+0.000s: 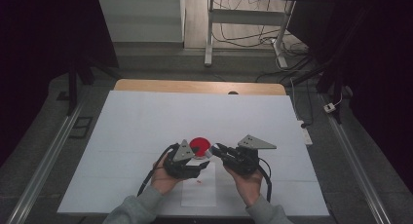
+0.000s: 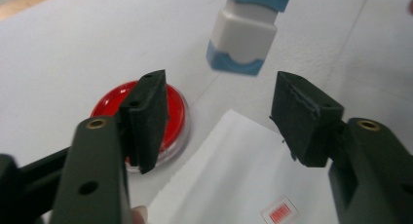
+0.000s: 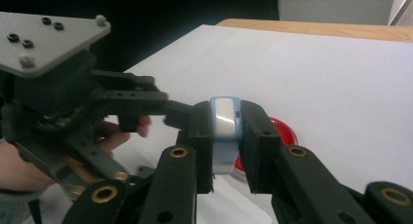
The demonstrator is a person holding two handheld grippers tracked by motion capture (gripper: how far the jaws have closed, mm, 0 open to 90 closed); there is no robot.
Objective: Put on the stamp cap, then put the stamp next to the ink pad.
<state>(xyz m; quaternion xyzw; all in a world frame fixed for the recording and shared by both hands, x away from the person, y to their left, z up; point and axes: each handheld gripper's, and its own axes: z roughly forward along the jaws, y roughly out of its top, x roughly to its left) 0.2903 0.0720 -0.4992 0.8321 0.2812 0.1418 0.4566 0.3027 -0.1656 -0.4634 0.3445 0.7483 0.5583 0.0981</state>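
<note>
Right gripper [image 3: 226, 151] clamps the stamp [image 3: 225, 124] above bare mat [image 1: 146, 121].

One overhead camera, two riding close on your grippers

From high behind you, one looks forward and down over the white table [image 1: 146, 117]; both gripper cameras sit near, sharing the red dish [image 2: 170, 112] and the blue-white stamp [image 3: 225, 131].

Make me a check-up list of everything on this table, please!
Surface: white table cover, wooden edge at the far side.
Job's things: blue-and-white stamp; round red ink pad; white paper sheet bearing a red stamp mark.
Clutter: nothing seen.
Grippers: right gripper clamps the stamp; left gripper open, nothing between its jaws.
Cables: one trails from each gripper; more lie on the floor beyond.
Surroundings: dark room, metal table legs behind.
</note>
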